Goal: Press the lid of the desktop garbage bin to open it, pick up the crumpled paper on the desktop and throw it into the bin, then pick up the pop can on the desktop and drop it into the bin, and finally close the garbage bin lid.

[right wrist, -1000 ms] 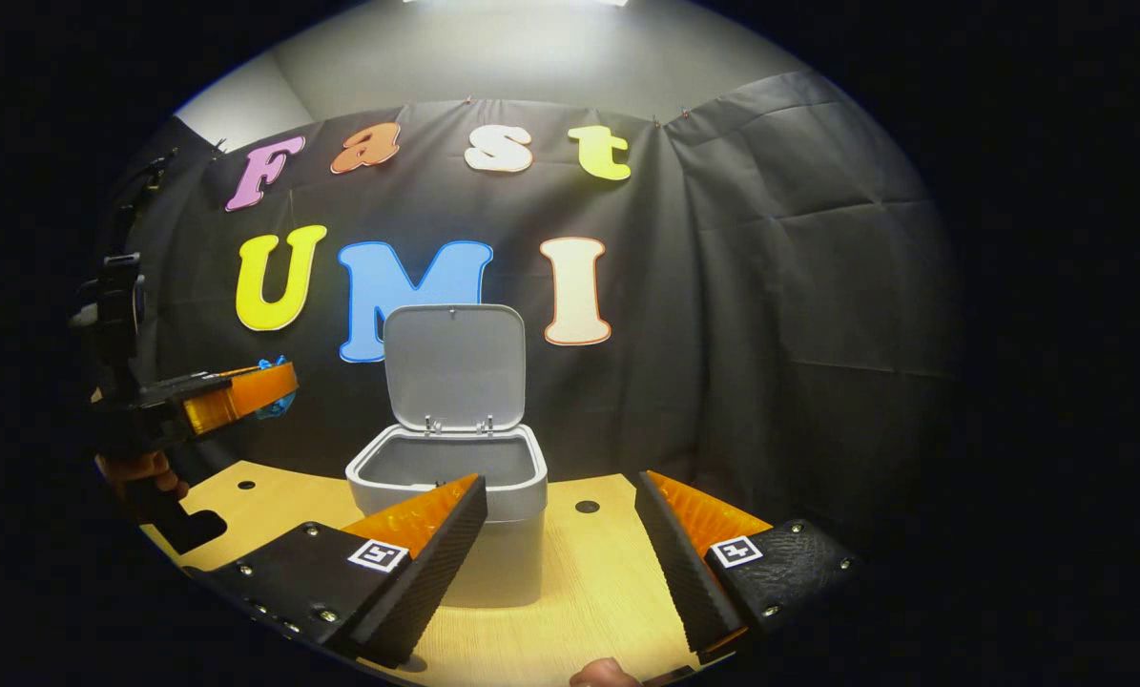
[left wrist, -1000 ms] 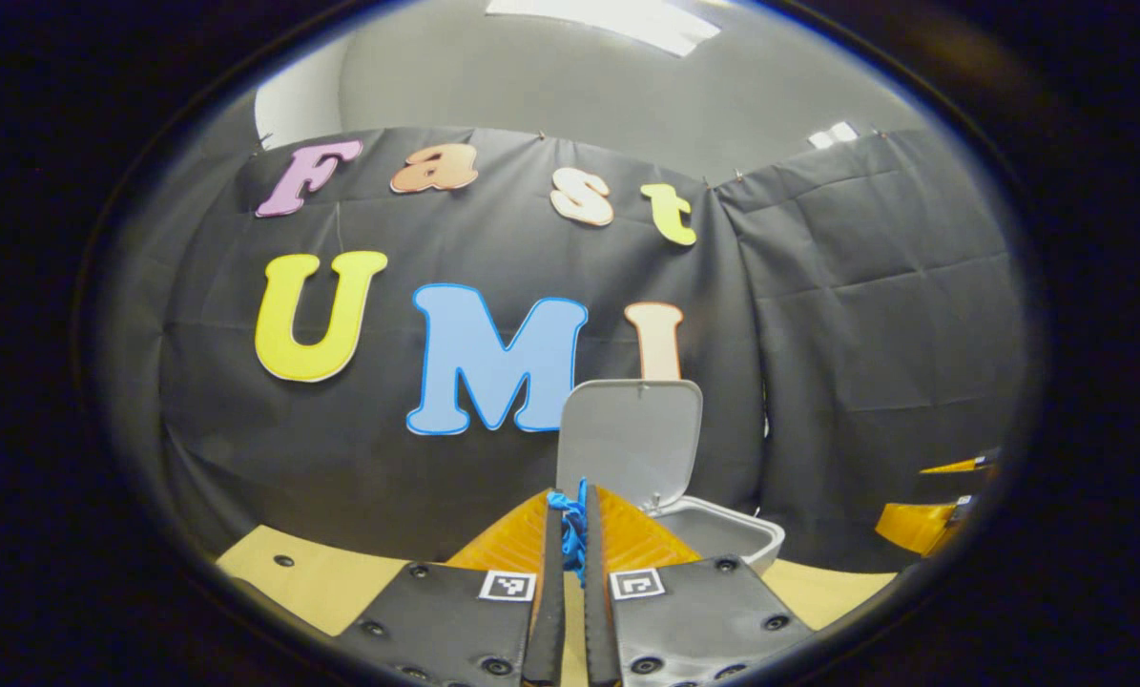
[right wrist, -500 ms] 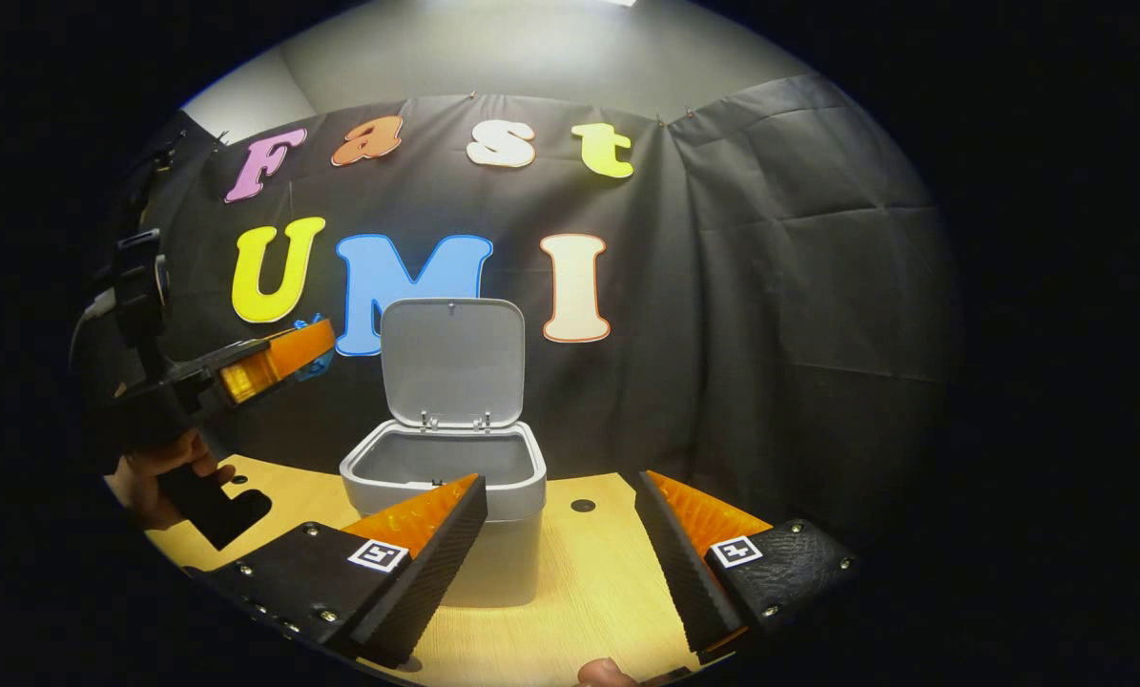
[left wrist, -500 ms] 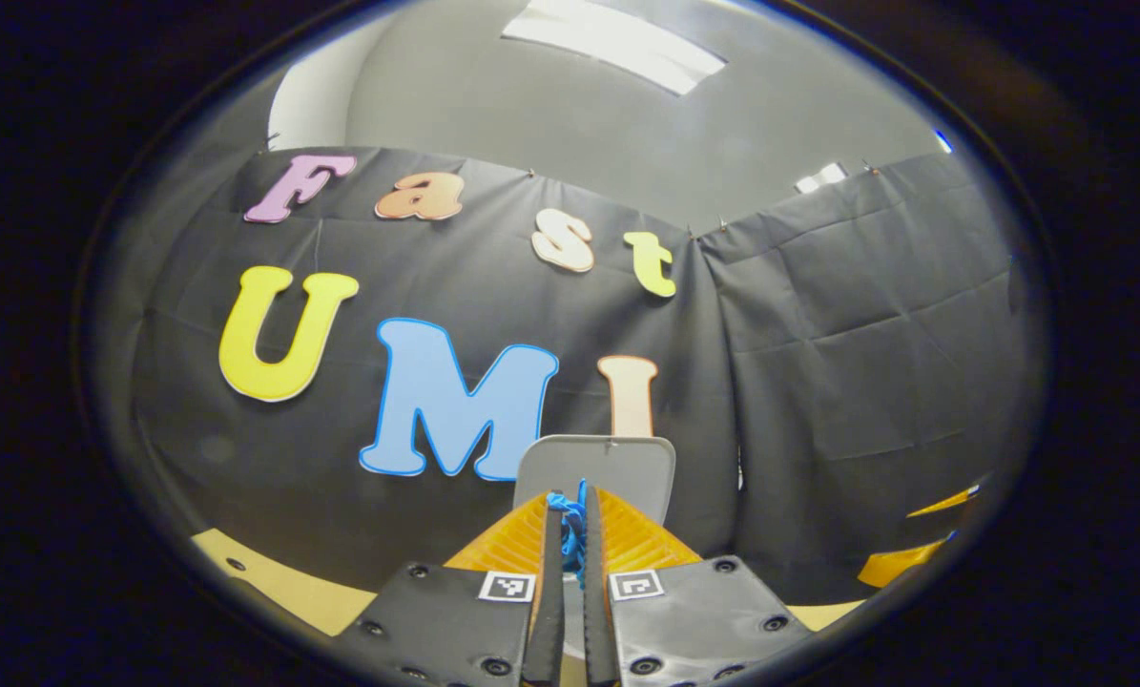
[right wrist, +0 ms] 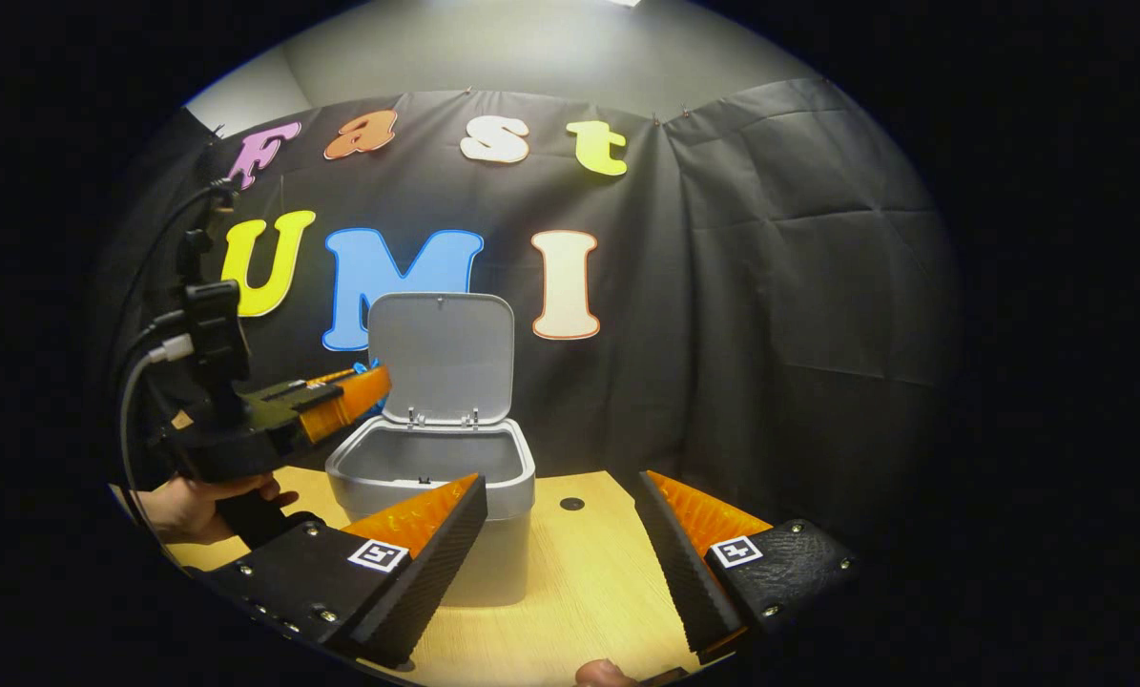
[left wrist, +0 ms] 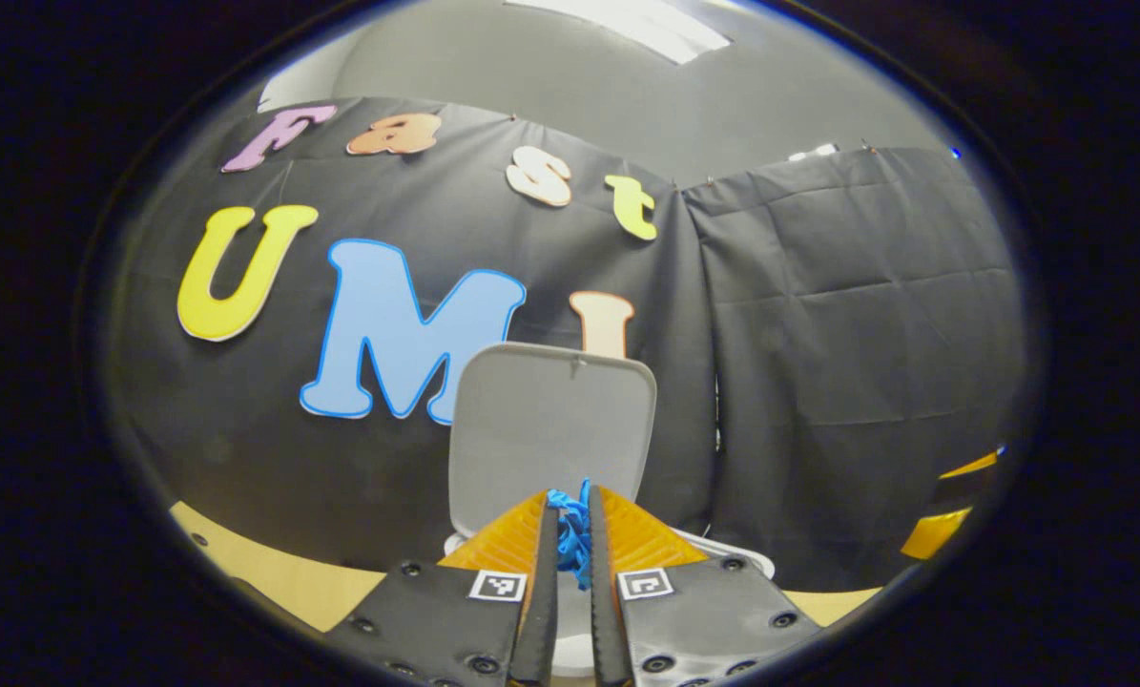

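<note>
Left gripper (left wrist: pixel 570 534) carries a blue crumpled paper (left wrist: pixel 571 528) at the open garbage bin (right wrist: pixel 428 474).

In the left gripper view, both fingers are pressed together on the crumpled paper, which pokes out at their tips, right in front of the raised lid (left wrist: pixel 550 431); part of the bin's pale rim shows just below and behind the fingers. In the right gripper view, the left gripper (right wrist: pixel 364 386), held by a hand (right wrist: pixel 197 504), hangs above the bin's left rim, its tips near the upright lid (right wrist: pixel 441 356). The bin stands on the wooden bench (right wrist: pixel 579 582) toward its back edge, against the black cloth wall. The right gripper (right wrist: pixel 565 534) hovers in front of the bin with its fingers spread wide, holding nothing.
</note>
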### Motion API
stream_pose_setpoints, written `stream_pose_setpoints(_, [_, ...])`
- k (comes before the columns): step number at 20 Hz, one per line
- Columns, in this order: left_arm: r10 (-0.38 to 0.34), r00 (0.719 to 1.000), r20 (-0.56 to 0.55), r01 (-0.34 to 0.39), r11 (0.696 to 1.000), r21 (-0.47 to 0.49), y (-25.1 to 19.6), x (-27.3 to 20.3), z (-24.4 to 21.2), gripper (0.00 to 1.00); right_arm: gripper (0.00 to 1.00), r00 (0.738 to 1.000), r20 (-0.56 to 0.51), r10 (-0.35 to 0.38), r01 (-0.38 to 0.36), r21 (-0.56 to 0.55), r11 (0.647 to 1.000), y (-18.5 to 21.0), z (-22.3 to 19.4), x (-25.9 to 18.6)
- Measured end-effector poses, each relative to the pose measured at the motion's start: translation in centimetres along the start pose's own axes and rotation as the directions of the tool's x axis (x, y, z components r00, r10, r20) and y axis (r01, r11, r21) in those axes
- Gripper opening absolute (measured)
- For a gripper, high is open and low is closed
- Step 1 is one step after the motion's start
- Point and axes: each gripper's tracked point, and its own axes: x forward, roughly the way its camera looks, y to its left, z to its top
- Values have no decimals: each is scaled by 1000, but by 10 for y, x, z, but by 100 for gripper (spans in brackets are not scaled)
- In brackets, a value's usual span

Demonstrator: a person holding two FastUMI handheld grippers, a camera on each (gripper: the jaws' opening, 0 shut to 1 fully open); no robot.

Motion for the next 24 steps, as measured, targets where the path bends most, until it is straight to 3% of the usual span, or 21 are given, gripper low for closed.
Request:
stream_pose_setpoints(1, [-3, 1000, -30, 3, 1000, 4, 1, 1, -9, 27, 99, 1000, -2, 0, 0, 2, 1000, 0, -1, 0])
stream_pose_setpoints(3, [-11, 996, -89, 11, 1000, 5, -3, 4, -24, 46, 99, 1000, -10, 8, -8, 7, 1000, 4, -3, 1])
stream_pose_setpoints(5, [-27, 990, -139, 26, 1000, -5, -6, 3, -38, 56, 100, 1000, -13, 20, -20, 9, 1000, 10, -5, 0])
stream_pose_setpoints(6, [-34, 987, -155, 33, 999, -9, -9, 1, -41, 77, 100, 1000, -13, 27, -27, 10, 1000, 13, -4, 0])
stream_pose_setpoints(9, [-26, 986, -164, 25, 1000, -9, -7, -6, -39, 99, 100, 999, -13, 51, -51, 5, 999, 23, -6, -1])
stream_pose_setpoints(18, [72, 983, -167, -76, 997, -15, 21, -70, -12, 95, 100, 986, -42, 162, -162, 2, 987, 60, -20, -10])
stream_pose_setpoints(24, [206, 962, -178, -204, 978, 33, 60, -142, 3, 95, 100, 934, -141, 328, -333, -12, 943, 119, -64, -23])
